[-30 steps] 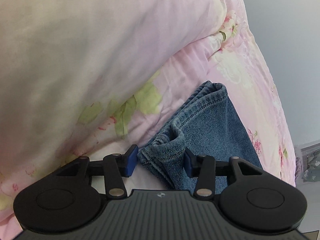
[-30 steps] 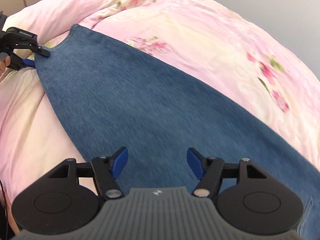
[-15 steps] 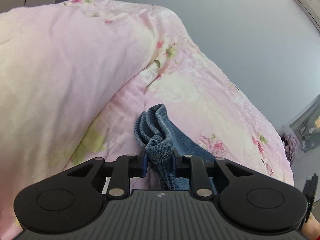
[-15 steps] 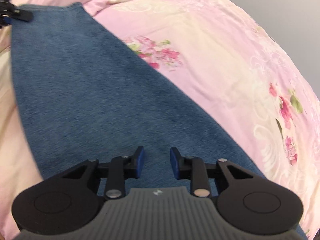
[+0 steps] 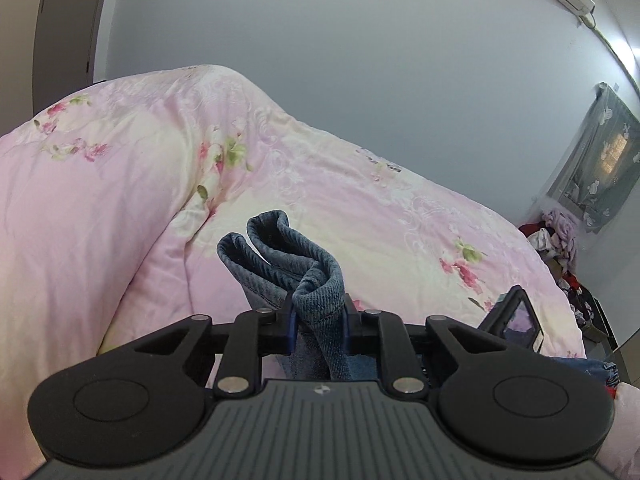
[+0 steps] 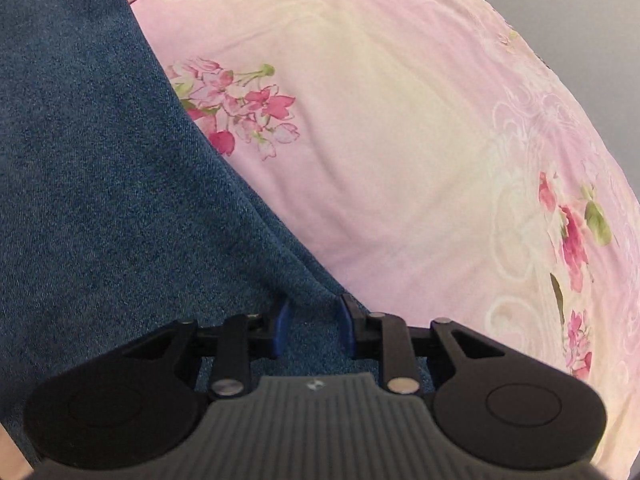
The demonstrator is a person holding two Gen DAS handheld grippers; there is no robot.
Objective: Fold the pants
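- Now the left gripper [image 5: 319,326] is pinching the bunched hems of the blue denim pants [image 5: 280,256], raised above the pink floral quilt [image 5: 120,200].
- Right gripper [image 6: 311,322] is clamping a fold of the leg lying on the quilt, its length running away up-left toward the lifted hems.

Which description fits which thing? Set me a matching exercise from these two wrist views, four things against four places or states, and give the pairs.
Things:
1. left gripper
2. right gripper
3. quilt
4. pile of clothes

Descriptions:
A. pink with flowers, spread under the jeans
B. heaped at the far right, by the wall
C. shut on the bunched hem of the jeans, raised off the bed
D. pinching a fold along the flat edge of the jeans

Pairs: 1-C, 2-D, 3-A, 4-B
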